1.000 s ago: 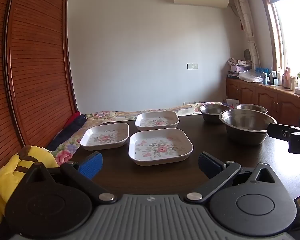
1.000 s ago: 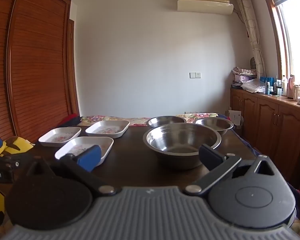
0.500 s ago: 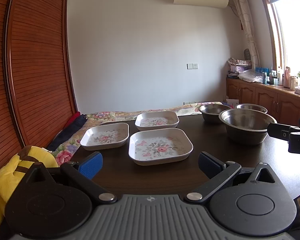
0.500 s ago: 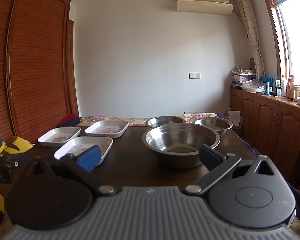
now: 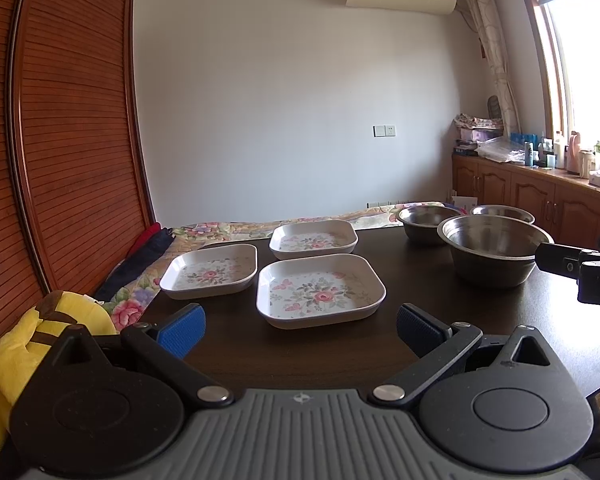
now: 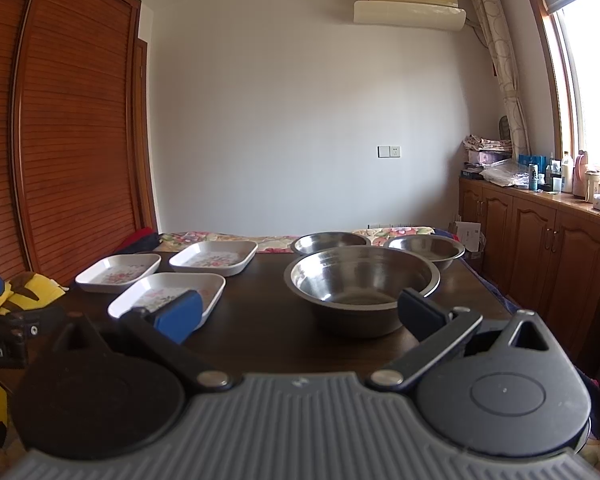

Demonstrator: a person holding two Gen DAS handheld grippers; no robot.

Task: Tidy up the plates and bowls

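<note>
A dark table (image 5: 440,300) bears three floral plates (image 5: 320,290) and three steel bowls (image 6: 362,280). The left gripper (image 5: 300,326) and right gripper (image 6: 300,314) hover with fingers spread, holding nothing.

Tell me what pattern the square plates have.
Pink flowers on white, clearest on the nearest plate in the left wrist view.
</note>
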